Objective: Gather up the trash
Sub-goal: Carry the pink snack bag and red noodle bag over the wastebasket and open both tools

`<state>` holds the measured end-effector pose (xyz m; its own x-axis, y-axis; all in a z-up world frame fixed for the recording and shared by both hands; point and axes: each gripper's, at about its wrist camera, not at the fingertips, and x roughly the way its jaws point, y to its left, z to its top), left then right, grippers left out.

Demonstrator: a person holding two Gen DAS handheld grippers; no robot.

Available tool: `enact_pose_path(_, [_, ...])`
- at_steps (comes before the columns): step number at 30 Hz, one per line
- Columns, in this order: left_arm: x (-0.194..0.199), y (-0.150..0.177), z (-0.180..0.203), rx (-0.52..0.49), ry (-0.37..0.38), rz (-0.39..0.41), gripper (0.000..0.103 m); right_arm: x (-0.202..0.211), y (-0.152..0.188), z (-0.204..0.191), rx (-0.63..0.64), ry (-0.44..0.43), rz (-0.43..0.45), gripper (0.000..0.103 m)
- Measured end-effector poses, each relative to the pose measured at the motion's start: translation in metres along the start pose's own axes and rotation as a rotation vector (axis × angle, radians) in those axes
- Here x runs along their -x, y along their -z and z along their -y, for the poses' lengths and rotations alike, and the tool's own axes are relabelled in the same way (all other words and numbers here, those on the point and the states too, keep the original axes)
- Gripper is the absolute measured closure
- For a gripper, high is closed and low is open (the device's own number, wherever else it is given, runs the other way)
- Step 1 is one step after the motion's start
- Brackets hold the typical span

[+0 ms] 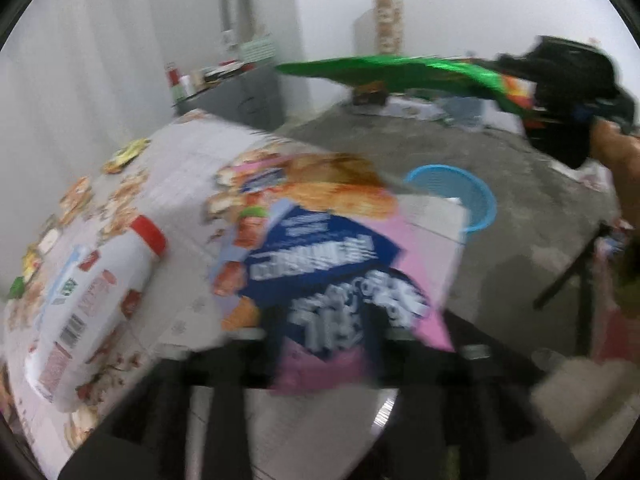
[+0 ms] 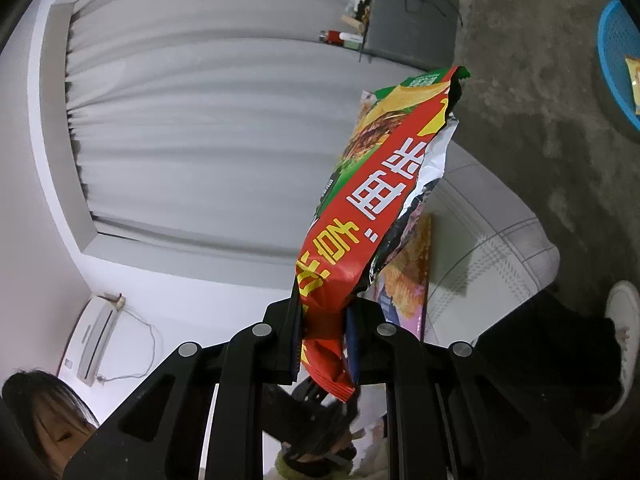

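My left gripper (image 1: pixel 326 344) is shut on a pink and blue snack packet (image 1: pixel 340 276), held above the table; the view is blurred. My right gripper (image 2: pixel 324 344) is shut on a red and green chip bag (image 2: pixel 372 208), held up in the air and tilted; it also shows in the left wrist view (image 1: pixel 400 72) at the upper right, with the right gripper (image 1: pixel 568 96) behind it. A blue basket (image 1: pixel 460 196) stands on the floor beyond the table; in the right wrist view (image 2: pixel 616 60) it holds a yellow wrapper (image 2: pixel 634 80).
A white bottle with a red cap (image 1: pixel 92 304) lies on the patterned table (image 1: pixel 192 160). Small wrappers (image 1: pixel 124 156) lie along its left edge. A grey cabinet (image 1: pixel 240 96) stands by the curtain. A tripod leg (image 1: pixel 572 268) is at the right.
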<state>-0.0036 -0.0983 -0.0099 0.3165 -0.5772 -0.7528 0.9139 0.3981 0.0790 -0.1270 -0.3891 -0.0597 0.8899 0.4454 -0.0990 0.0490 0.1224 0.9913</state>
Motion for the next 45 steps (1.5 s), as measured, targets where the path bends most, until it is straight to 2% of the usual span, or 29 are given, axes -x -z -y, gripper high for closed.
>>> enact_pose_path(2, [0.007, 0.008, 0.016, -0.102, 0.01, 0.02, 0.045, 0.003, 0.002, 0.005, -0.009, -0.006, 0.005, 0.087])
enact_pose_path(4, [0.006, 0.019, 0.039, -0.259, -0.036, 0.021, 0.04, 0.001, 0.001, 0.008, -0.017, -0.008, 0.015, 0.087])
enact_pose_path(7, [-0.006, 0.035, 0.073, -0.463, -0.144, 0.023, 0.039, 0.0, 0.001, 0.01, -0.033, -0.011, 0.021, 0.087])
enact_pose_path(8, [-0.013, 0.039, 0.083, -0.53, -0.205, 0.035, 0.039, 0.0, 0.0, 0.011, -0.037, -0.012, 0.02, 0.087])
enact_pose_path(10, [-0.024, 0.044, 0.092, -0.6, -0.282, 0.058, 0.039, 0.001, 0.001, 0.009, -0.038, -0.014, 0.016, 0.087])
enact_pose_path(14, [-0.038, 0.042, 0.098, -0.655, -0.348, 0.079, 0.039, 0.004, 0.001, 0.006, -0.036, -0.02, 0.018, 0.087])
enact_pose_path(16, [-0.039, 0.039, 0.099, -0.651, -0.338, 0.083, 0.042, 0.005, 0.001, 0.007, -0.04, -0.021, 0.021, 0.087])
enact_pose_path(18, [-0.04, 0.034, 0.097, -0.625, -0.31, 0.072, 0.056, 0.005, 0.001, 0.007, -0.046, -0.022, 0.021, 0.087])
enact_pose_path(21, [-0.035, 0.029, 0.093, -0.576, -0.235, 0.046, 0.072, 0.006, 0.0, 0.009, -0.055, -0.025, 0.022, 0.087])
enact_pose_path(24, [-0.025, 0.028, 0.094, -0.555, -0.204, 0.059, 0.079, 0.009, -0.001, 0.009, -0.058, -0.033, 0.025, 0.087])
enact_pose_path(28, [-0.01, 0.018, 0.083, -0.462, -0.11, 0.054, 0.083, 0.013, -0.002, 0.008, -0.054, -0.048, 0.036, 0.087])
enact_pose_path(32, [0.006, 0.009, 0.073, -0.397, -0.084, 0.077, 0.089, 0.022, -0.004, 0.003, -0.043, -0.059, 0.061, 0.087])
enact_pose_path(35, [0.021, -0.001, 0.068, -0.357, -0.09, 0.118, 0.092, 0.037, -0.006, -0.003, -0.027, -0.063, 0.112, 0.087])
enact_pose_path(39, [0.038, -0.027, 0.065, -0.305, -0.089, 0.205, 0.097, 0.072, -0.01, -0.013, 0.011, -0.028, 0.229, 0.087])
enact_pose_path(42, [0.044, -0.055, 0.065, -0.254, -0.054, 0.274, 0.098, 0.104, -0.01, -0.023, 0.055, 0.079, 0.348, 0.087])
enact_pose_path(45, [0.042, -0.088, 0.071, -0.214, 0.012, 0.33, 0.098, 0.133, -0.007, -0.028, 0.078, 0.18, 0.451, 0.087])
